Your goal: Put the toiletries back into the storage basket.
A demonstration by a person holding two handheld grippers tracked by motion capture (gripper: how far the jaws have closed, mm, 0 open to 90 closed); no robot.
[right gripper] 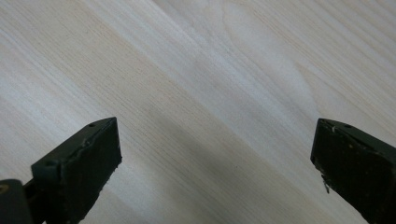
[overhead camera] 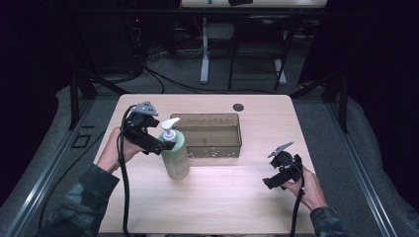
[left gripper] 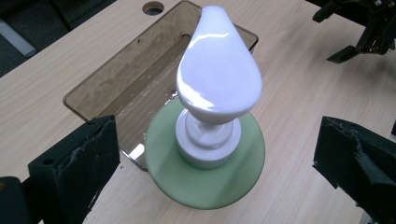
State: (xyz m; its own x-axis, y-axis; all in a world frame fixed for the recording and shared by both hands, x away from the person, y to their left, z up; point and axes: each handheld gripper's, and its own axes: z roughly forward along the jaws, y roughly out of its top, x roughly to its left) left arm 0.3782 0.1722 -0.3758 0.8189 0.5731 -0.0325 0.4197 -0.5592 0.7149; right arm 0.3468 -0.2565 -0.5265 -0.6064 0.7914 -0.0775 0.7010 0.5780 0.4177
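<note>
Left hand-held gripper (left gripper: pixel 215 154) wide open over soap bottle (left gripper: pixel 205 163) beside tray (overhead camera: pixel 207 134); right hand-held gripper (right gripper: pixel 215 154) wide open above desk (right gripper: pixel 210 70).

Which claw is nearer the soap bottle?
Left. The left claw sits open right at the soap bottle, by its pump. The right claw is open, well off to the bottle's right, over bare table.

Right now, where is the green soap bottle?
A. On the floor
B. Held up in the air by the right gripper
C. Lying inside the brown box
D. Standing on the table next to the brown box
D: the bottle stands upright on the table, just outside the box, with the open jaws of the left gripper on either side of it.
</note>
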